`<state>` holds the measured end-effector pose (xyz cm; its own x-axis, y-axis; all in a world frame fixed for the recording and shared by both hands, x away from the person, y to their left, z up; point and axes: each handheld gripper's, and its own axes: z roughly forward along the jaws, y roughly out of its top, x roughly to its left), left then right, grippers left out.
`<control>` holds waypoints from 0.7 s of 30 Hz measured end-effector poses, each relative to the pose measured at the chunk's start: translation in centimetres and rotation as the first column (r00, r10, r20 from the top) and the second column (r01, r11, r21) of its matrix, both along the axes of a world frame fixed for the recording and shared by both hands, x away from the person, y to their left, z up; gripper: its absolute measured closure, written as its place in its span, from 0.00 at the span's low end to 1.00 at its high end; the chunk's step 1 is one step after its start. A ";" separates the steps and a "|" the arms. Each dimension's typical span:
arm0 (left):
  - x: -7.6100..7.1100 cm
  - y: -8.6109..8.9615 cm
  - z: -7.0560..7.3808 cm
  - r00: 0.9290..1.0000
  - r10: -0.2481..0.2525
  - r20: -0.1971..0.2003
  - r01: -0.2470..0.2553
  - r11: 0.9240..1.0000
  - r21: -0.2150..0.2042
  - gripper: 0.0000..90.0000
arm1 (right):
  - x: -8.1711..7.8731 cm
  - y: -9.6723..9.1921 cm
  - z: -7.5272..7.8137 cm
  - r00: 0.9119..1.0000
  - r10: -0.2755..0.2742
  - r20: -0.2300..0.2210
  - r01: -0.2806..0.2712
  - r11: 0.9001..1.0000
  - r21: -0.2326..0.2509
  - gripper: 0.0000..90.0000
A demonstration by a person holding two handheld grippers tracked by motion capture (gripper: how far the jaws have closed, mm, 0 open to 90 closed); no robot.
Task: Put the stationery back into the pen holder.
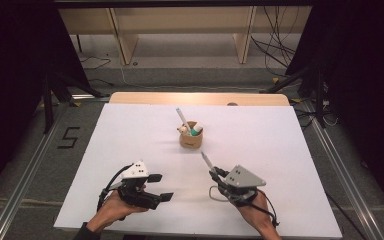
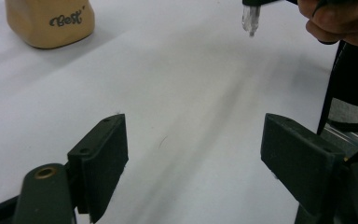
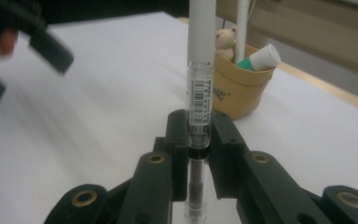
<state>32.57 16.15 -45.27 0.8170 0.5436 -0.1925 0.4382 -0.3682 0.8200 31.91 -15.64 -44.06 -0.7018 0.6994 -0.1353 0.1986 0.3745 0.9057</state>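
A tan fabric pen pot stands in the middle of the white table. It holds a white pen, a small bear figure and a green-and-white tube. My right gripper is at the front right, shut on a second white pen that points up and away toward the pot. In the right gripper view its jaws clamp the pen's clear barrel. My left gripper sits at the front left, open with nothing between its jaws.
The pot bears the word "Best". In the left gripper view the held pen's clear tip hangs at the top beside the other hand. A wooden strip borders the table's far edge.
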 end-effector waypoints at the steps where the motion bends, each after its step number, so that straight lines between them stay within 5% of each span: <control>1: 0.0 0.1 -0.1 1.000 0.003 0.008 -0.003 1.000 -0.004 0.25 | 0.5 -0.2 0.1 1.000 -0.005 -0.023 0.006 0.999 0.047 0.89; 5: 0.1 0.9 -0.6 0.999 0.041 0.027 -0.040 0.999 -0.023 0.25 | 2.3 -0.7 0.1 0.996 -0.019 -0.082 0.032 0.987 0.157 0.89; 11: 0.2 1.9 -0.9 0.994 0.095 0.055 -0.091 0.994 -0.060 0.24 | 4.5 -1.2 -0.1 0.987 -0.024 -0.159 0.074 0.946 0.315 0.89; 15: 0.1 2.1 -1.2 0.991 0.113 0.069 -0.109 0.992 -0.067 0.24 | 6.1 -1.0 -0.1 0.982 -0.029 -0.187 0.100 0.919 0.382 0.89; 21: -0.1 2.4 -1.4 0.988 0.130 0.087 -0.124 0.990 -0.068 0.22 | 8.5 -0.1 0.4 0.981 -0.041 -0.189 0.120 0.898 0.424 0.89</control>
<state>32.51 18.54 -46.66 0.7577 0.6335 -0.1570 0.4005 -0.2613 0.8783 40.38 -15.71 -43.71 -0.6254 0.7162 0.3096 0.3776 -0.0695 0.9234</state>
